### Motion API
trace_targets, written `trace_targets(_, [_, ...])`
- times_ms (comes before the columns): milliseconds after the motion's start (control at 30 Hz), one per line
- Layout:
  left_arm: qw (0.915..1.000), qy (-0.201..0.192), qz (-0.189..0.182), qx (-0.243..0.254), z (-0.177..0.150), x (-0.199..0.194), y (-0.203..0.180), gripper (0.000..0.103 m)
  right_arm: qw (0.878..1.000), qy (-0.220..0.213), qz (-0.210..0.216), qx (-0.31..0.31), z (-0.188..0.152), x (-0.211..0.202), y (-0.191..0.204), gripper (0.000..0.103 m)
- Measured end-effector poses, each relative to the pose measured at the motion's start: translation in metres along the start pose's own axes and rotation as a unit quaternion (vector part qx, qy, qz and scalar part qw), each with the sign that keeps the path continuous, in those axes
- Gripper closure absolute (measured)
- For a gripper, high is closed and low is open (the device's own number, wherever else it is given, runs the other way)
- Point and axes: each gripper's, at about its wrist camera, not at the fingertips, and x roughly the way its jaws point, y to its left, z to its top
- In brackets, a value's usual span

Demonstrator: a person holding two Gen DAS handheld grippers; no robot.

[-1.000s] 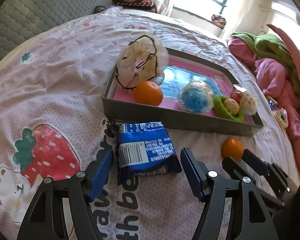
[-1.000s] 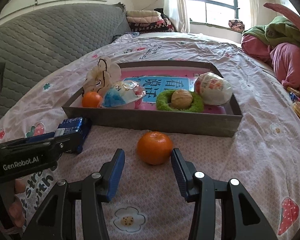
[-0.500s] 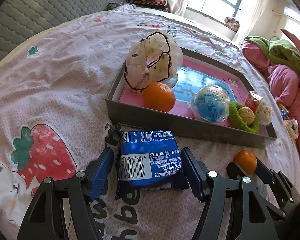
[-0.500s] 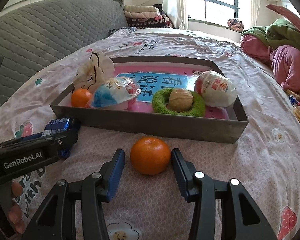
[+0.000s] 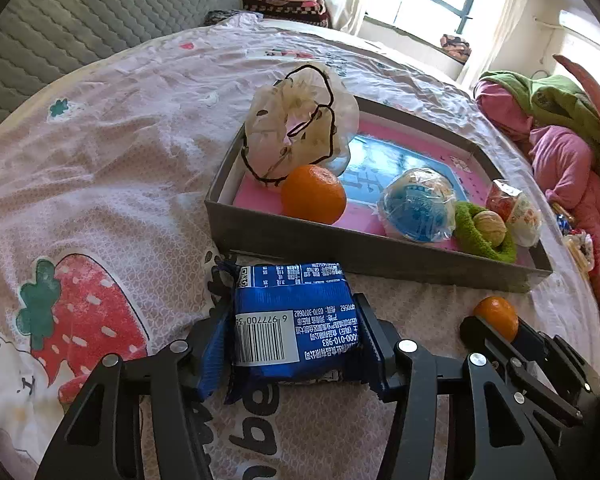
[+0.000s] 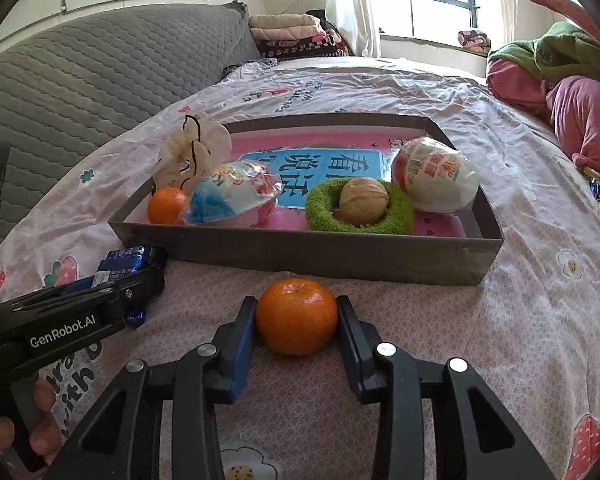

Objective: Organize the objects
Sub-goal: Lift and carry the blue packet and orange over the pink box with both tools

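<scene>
Left wrist view: left gripper, jaws just closing, clamped on blue snack packet, lower centre, lying on bed. Right wrist view: right gripper, jaws just closing, pads against loose orange, below grey tray.

the box wall stands right ahead of both your grippers, just beyond the packet and the near orange. inside, the front row is crowded: orange, blue wrapped ball, green ring with a walnut, white egg, and the bag in the far left corner. the box's blue middle and back are bare. open bedspread lies right of the box.
</scene>
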Motion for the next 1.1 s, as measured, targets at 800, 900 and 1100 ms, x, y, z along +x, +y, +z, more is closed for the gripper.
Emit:
trace_targets(800, [0.9939,-0.078,-0.049,0.062,0.019,-0.052,-0.021,0.045,0.997,-0.080,-0.008,-0.009,0.025,-0.046,-0.008,0.065])
trace_targets(900, [0.9919,-0.091,-0.052,0.072,0.028,-0.057,-0.025,0.045,0.996,-0.092,-0.013,-0.014,0.032,-0.052,-0.010,0.065])
trace_targets(1100, [0.9894,-0.102,-0.053,0.088,0.047,-0.057,-0.032,0.045,0.992,-0.119,-0.026,-0.027,0.052,-0.063,-0.015,0.064])
